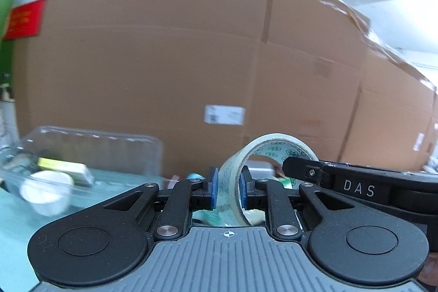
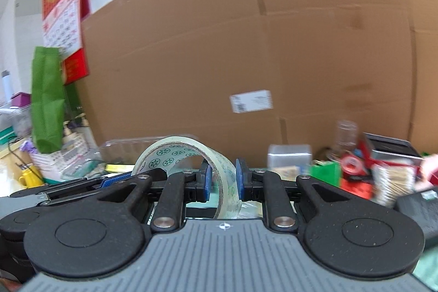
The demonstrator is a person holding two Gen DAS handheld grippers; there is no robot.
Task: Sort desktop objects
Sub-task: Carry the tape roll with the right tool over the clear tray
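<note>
A roll of clear tape (image 1: pixel 232 182) with a green-patterned core is held up in the air by both grippers. My left gripper (image 1: pixel 229 192) is shut on one side of the ring. My right gripper (image 2: pixel 222 182) is shut on the other side of the same tape roll (image 2: pixel 189 155). The right gripper's arm (image 1: pixel 356 182) reaches in from the right in the left wrist view. The left gripper's arm (image 2: pixel 90 185) shows at the left in the right wrist view.
A clear plastic container (image 1: pixel 82 152) holding a white tape roll (image 1: pixel 46 192) and a yellow block sits at the left. Large cardboard boxes (image 1: pixel 191 59) stand behind. Cluttered red and green items (image 2: pixel 353 171) lie at the right. A green bag (image 2: pixel 46 100) hangs at the left.
</note>
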